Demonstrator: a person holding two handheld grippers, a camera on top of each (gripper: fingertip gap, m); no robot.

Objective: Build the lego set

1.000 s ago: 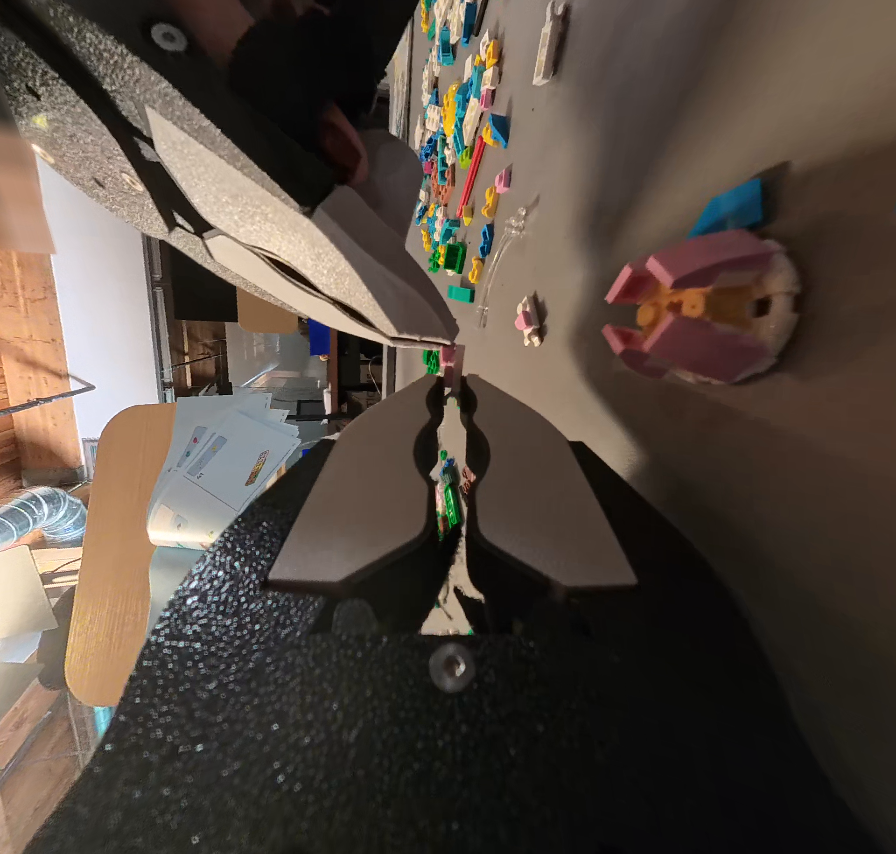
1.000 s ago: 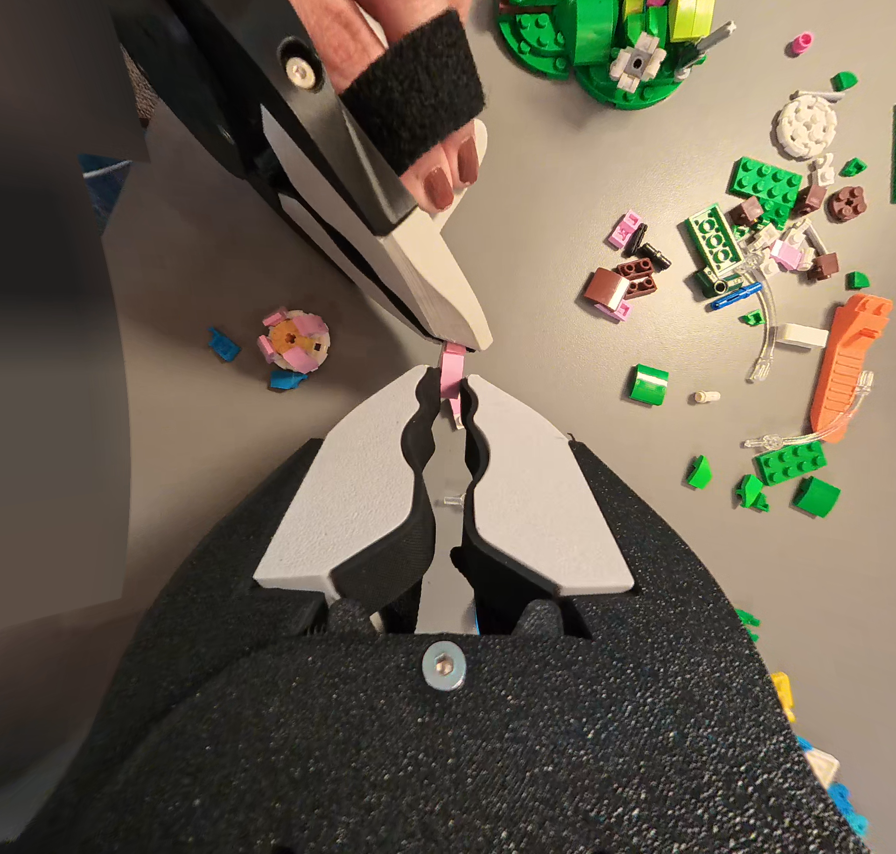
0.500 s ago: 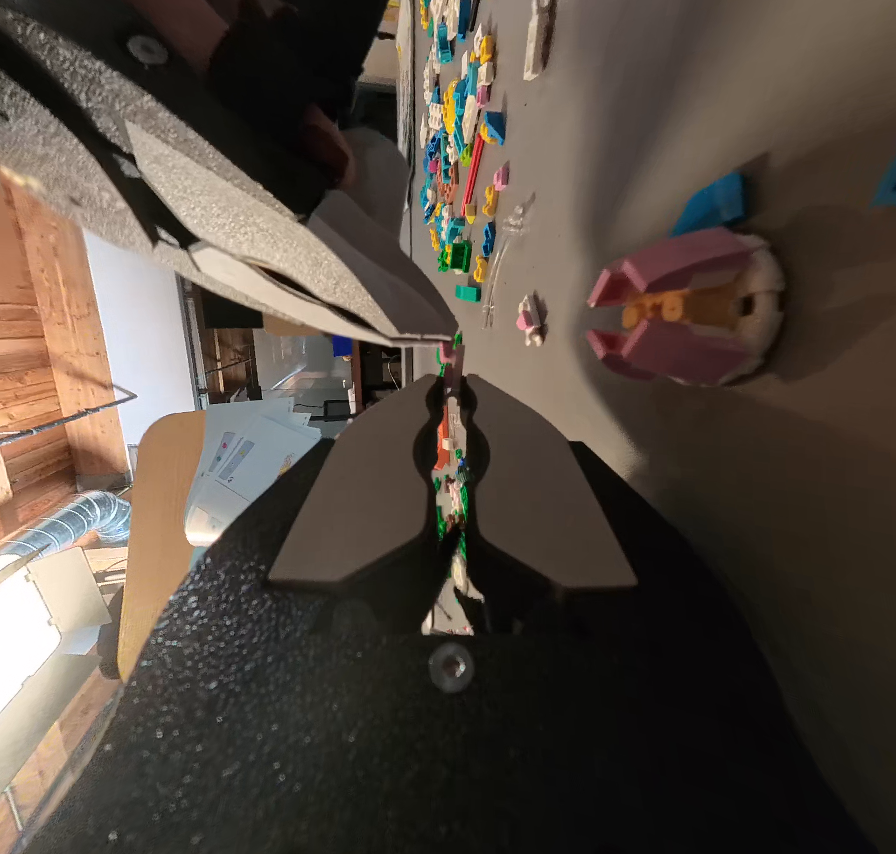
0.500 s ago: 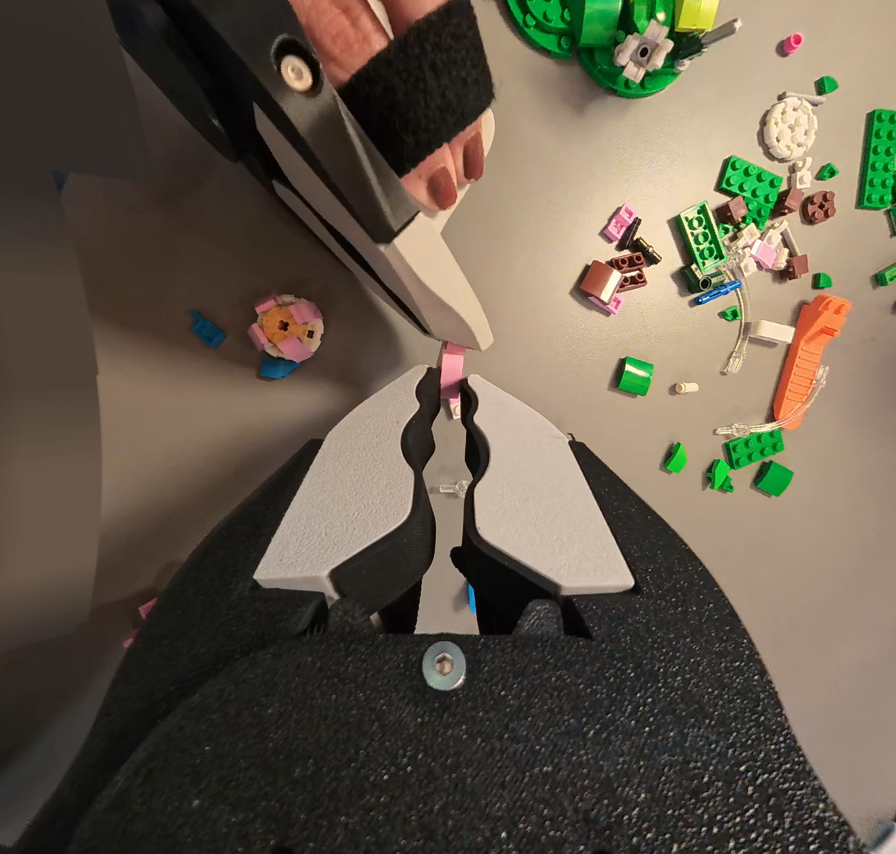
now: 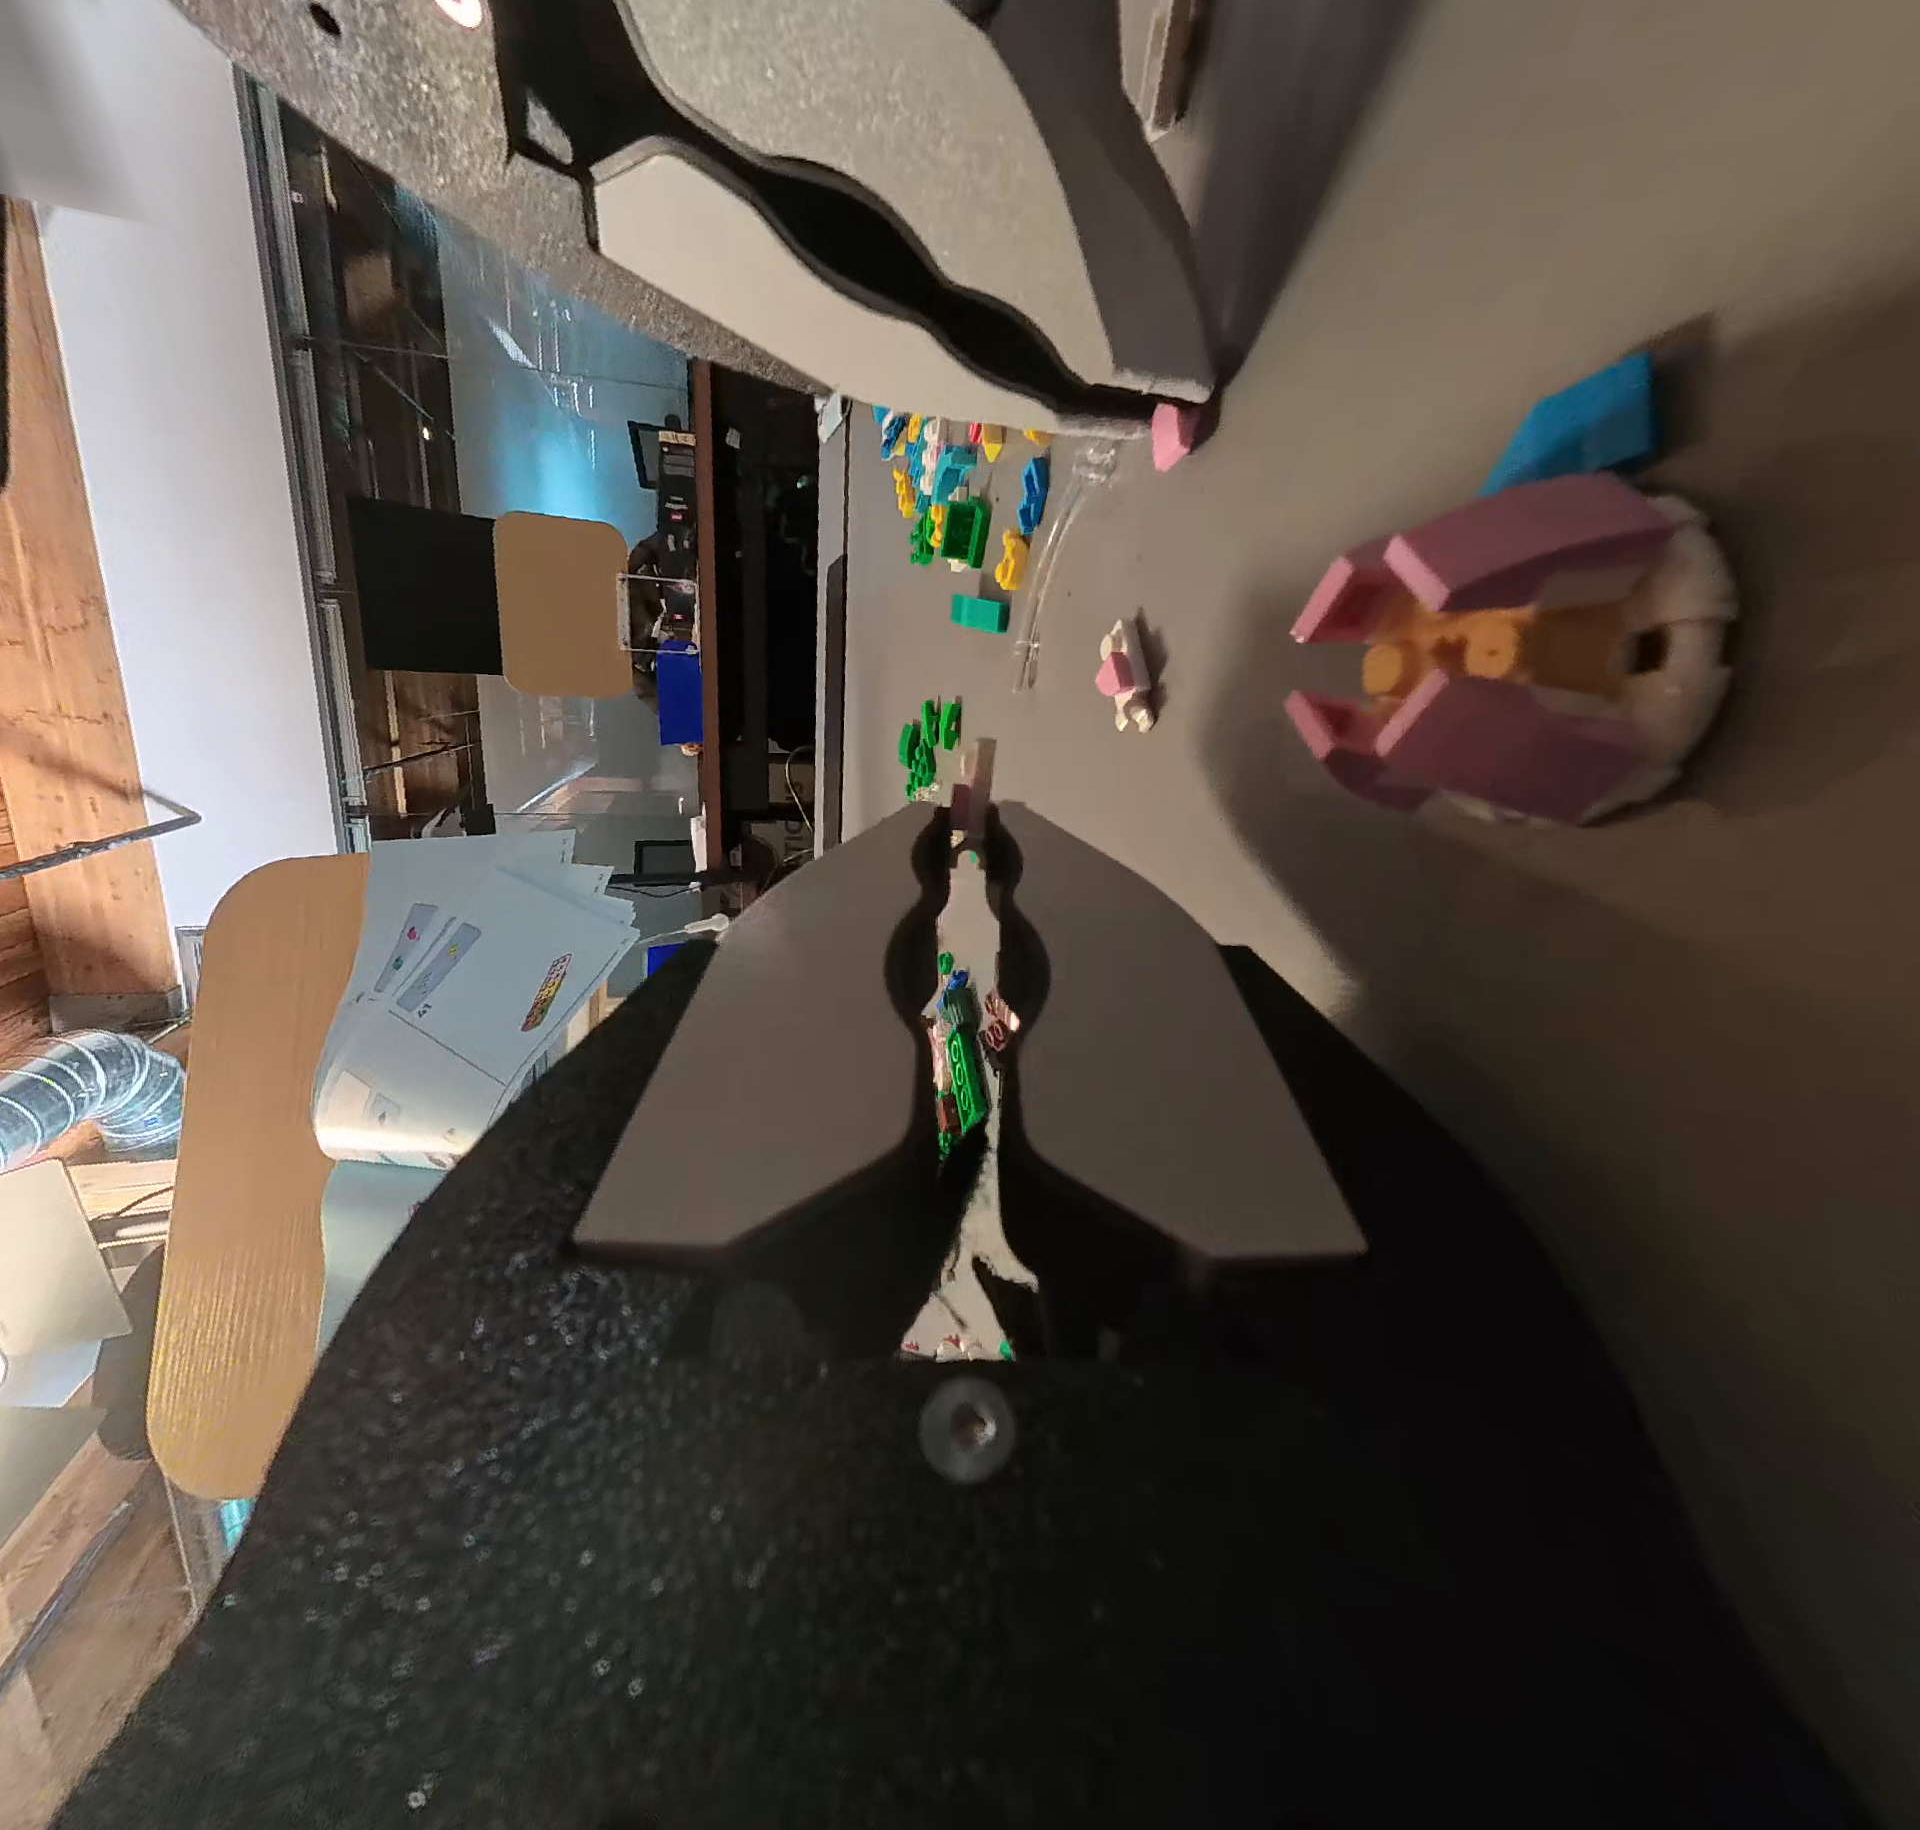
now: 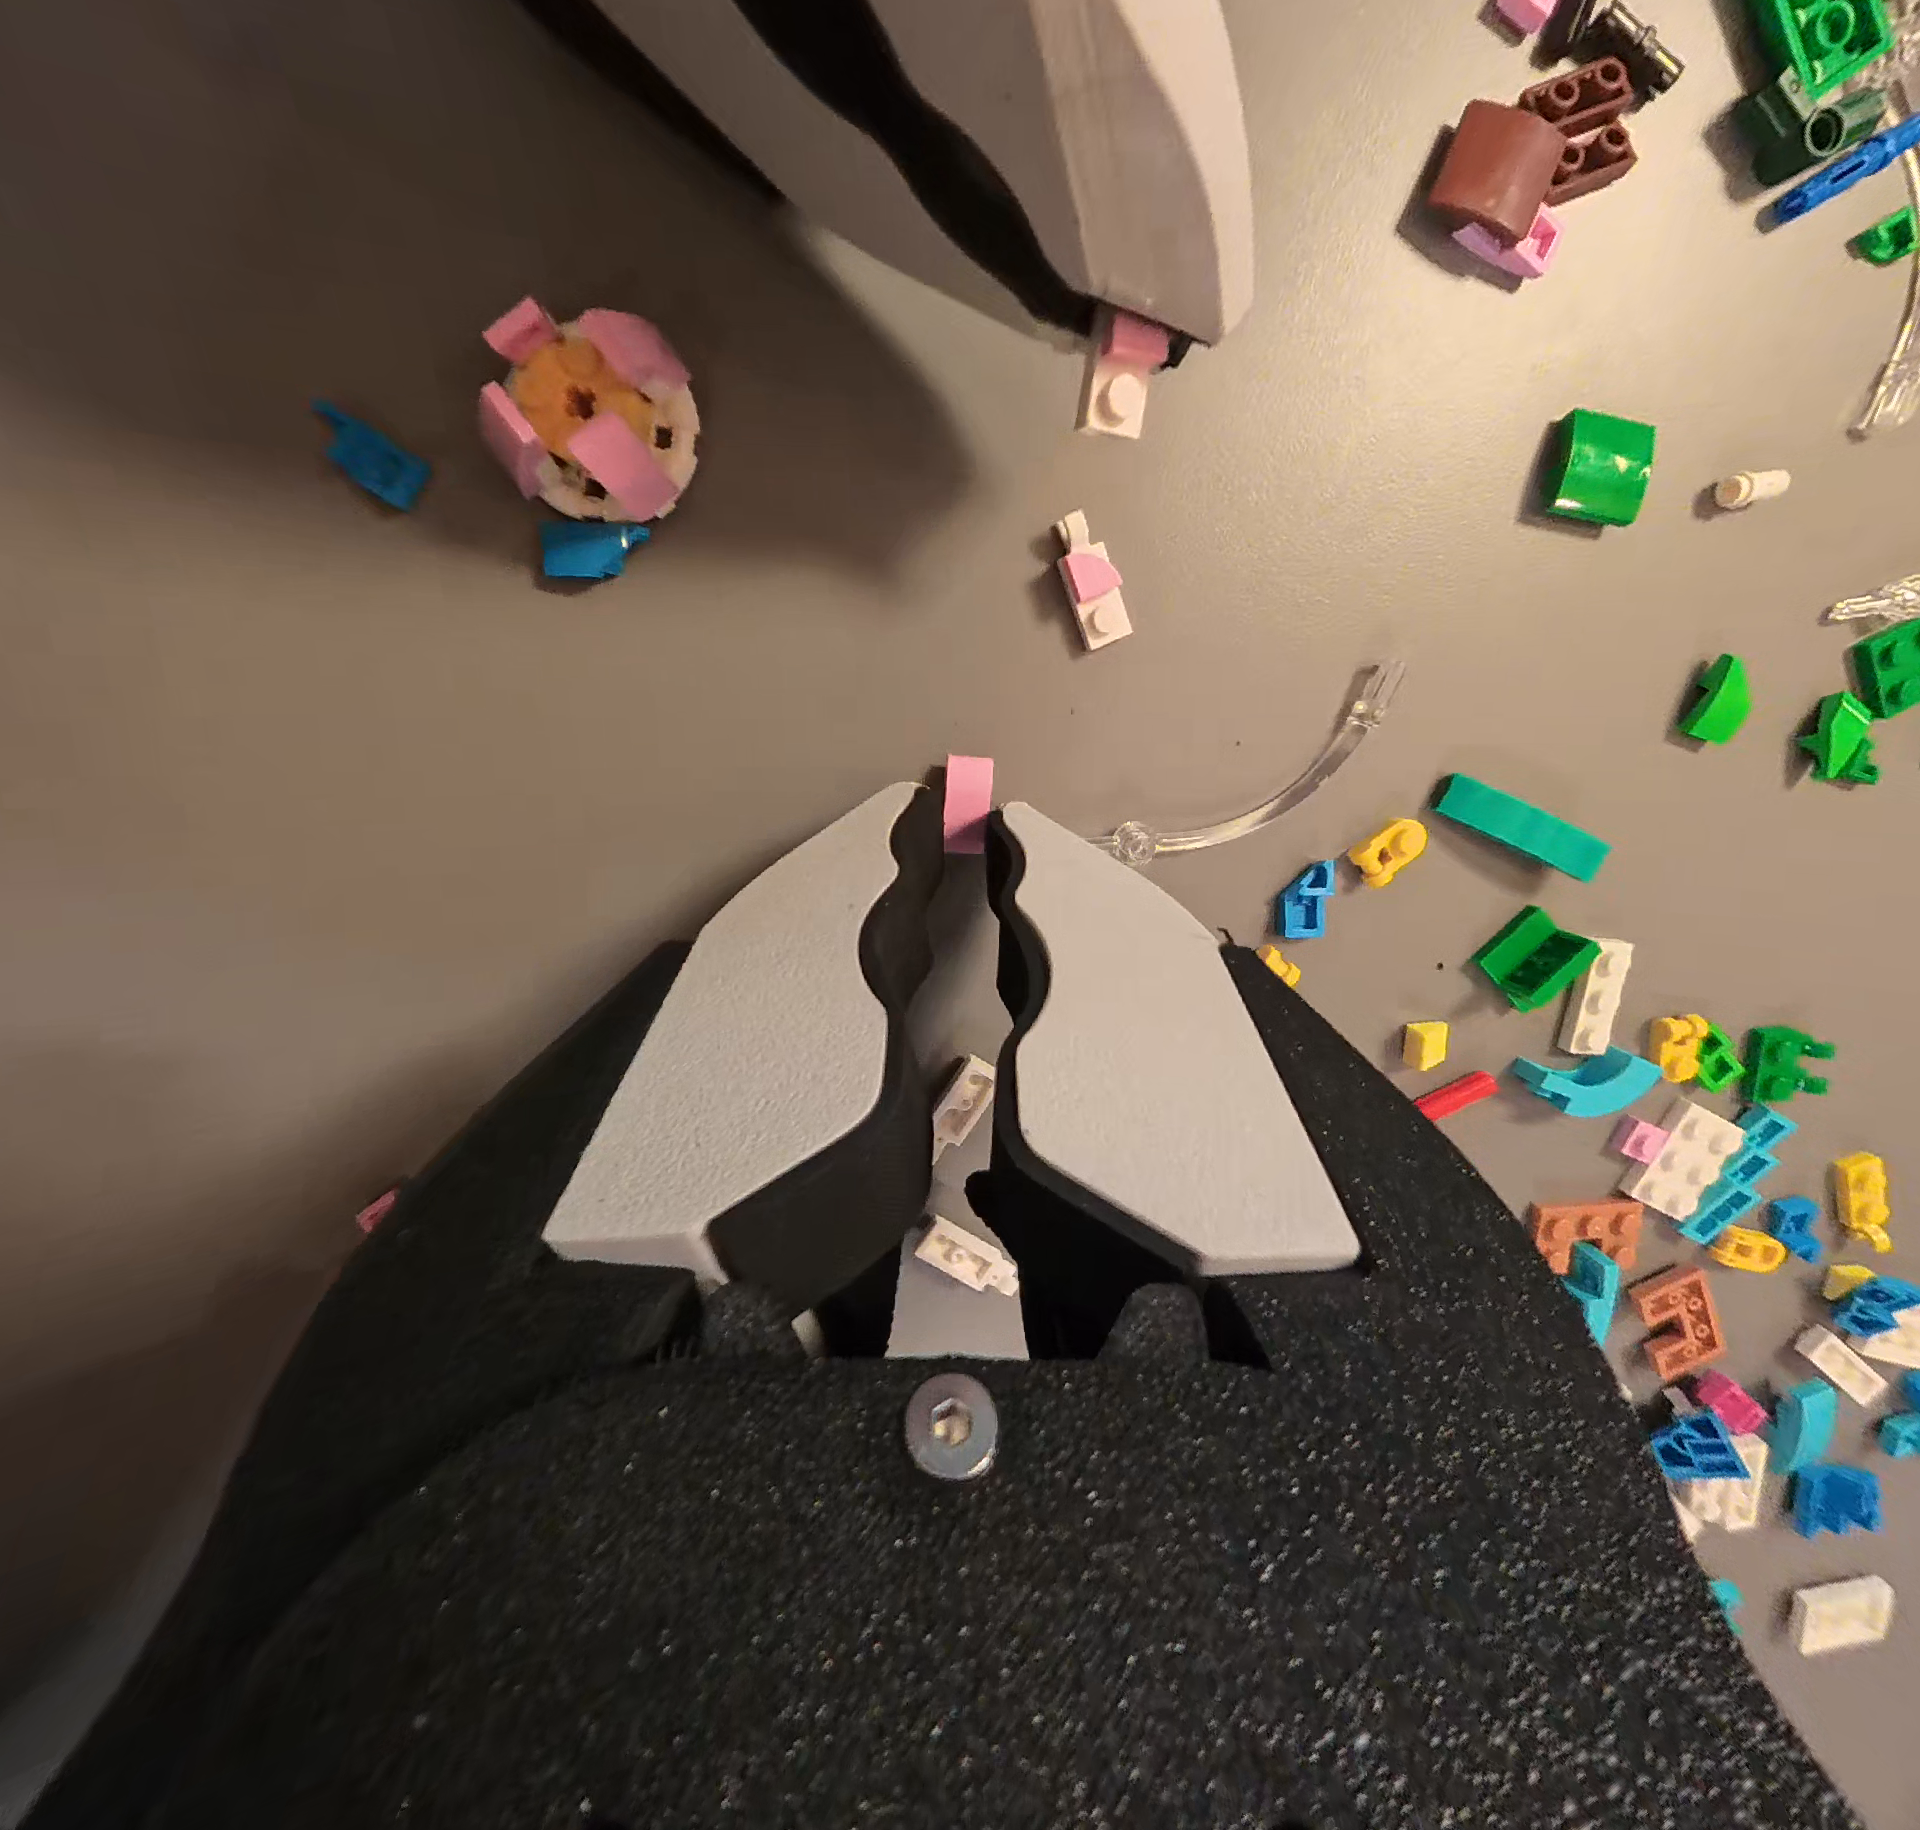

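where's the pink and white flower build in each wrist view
Left wrist view: the flower build lies right of centre on the grey table, beyond the left gripper.
Right wrist view: the flower build sits upper left, far from the right gripper.
Shared landmark: the blue piece beside it.

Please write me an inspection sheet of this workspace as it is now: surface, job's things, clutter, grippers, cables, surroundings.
Surface: grey table.
Job's things: flower build on the table, blue pieces beside it.
Clutter: loose bricks spread on the right; clear rod.
Grippers: left gripper shut on pink-white piece; right gripper shut on pink tile; the two are apart.
Cables: nothing seen.
Surroundings: papers, wooden chair.
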